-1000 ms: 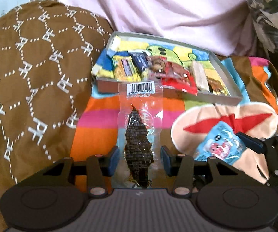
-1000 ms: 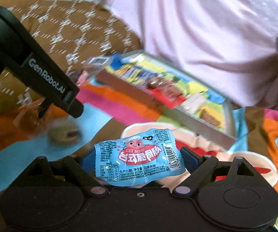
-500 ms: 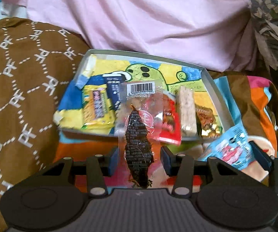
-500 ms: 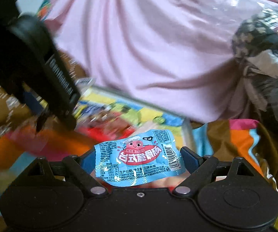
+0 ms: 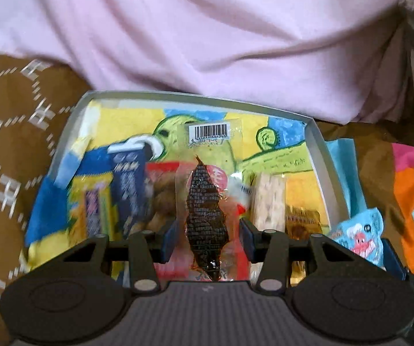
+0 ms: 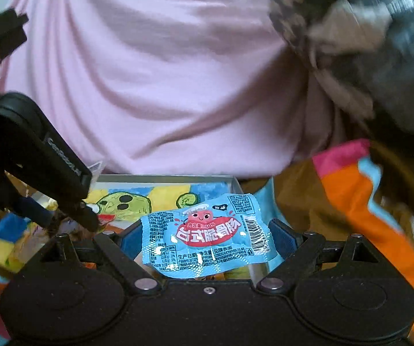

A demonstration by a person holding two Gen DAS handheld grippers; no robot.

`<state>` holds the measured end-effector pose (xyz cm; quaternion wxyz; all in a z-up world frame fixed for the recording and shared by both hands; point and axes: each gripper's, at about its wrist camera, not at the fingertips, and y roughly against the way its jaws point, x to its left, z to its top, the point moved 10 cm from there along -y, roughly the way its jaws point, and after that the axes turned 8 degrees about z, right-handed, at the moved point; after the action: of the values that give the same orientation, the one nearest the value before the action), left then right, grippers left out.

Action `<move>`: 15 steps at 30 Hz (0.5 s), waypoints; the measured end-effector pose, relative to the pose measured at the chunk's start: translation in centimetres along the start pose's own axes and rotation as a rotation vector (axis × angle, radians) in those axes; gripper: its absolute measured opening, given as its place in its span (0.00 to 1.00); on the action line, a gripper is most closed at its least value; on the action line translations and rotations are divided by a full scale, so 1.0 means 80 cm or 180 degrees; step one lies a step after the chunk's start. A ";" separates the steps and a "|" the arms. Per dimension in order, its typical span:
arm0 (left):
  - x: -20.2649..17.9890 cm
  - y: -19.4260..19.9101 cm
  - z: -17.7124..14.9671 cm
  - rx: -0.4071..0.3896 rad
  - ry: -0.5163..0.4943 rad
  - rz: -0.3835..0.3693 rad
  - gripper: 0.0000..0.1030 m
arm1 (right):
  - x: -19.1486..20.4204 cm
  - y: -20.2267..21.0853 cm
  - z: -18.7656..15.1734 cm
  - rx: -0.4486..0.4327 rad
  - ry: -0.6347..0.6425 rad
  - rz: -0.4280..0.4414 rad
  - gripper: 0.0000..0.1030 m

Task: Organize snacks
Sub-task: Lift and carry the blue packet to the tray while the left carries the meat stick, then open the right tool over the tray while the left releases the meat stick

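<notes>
Left tool (image 5: pixel 207 238) clamped on clear packet of dark snack (image 5: pixel 207 201) above grey tray (image 5: pixel 319 155); right tool (image 6: pixel 204 240) clamped on blue sausage packet (image 6: pixel 207 238) over tray's right edge.

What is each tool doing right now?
Left tool: closed on the clear packet of dark dried snack.
Right tool: closed on the blue sausage packet.

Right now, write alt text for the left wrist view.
The left gripper holds a clear packet of dark dried snack over a grey tray already lined with wrapped snacks. A blue sausage packet shows at right, pink cloth behind.
</notes>
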<state>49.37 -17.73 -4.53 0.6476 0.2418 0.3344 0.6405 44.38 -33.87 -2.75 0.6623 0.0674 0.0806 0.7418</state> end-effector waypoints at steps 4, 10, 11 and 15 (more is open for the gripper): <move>-0.006 -0.034 0.018 0.0161 -0.0024 0.0075 0.49 | -0.004 -0.018 -0.005 -0.0011 -0.0119 0.0101 0.87; -0.008 -0.065 0.025 0.0215 0.0005 0.0195 0.49 | -0.002 -0.040 -0.021 0.0069 -0.0177 0.0214 0.87; -0.009 -0.068 0.025 0.0202 -0.0008 0.0216 0.49 | -0.003 -0.044 -0.024 0.0084 -0.0200 0.0231 0.87; -0.013 -0.075 0.023 0.0128 -0.0185 0.0346 0.50 | -0.008 -0.051 -0.029 0.0128 -0.0344 0.0270 0.87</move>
<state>54.83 -18.94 -7.65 0.6163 0.2911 0.3147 0.6606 47.90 -34.12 -5.84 0.6322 0.1241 0.0566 0.7627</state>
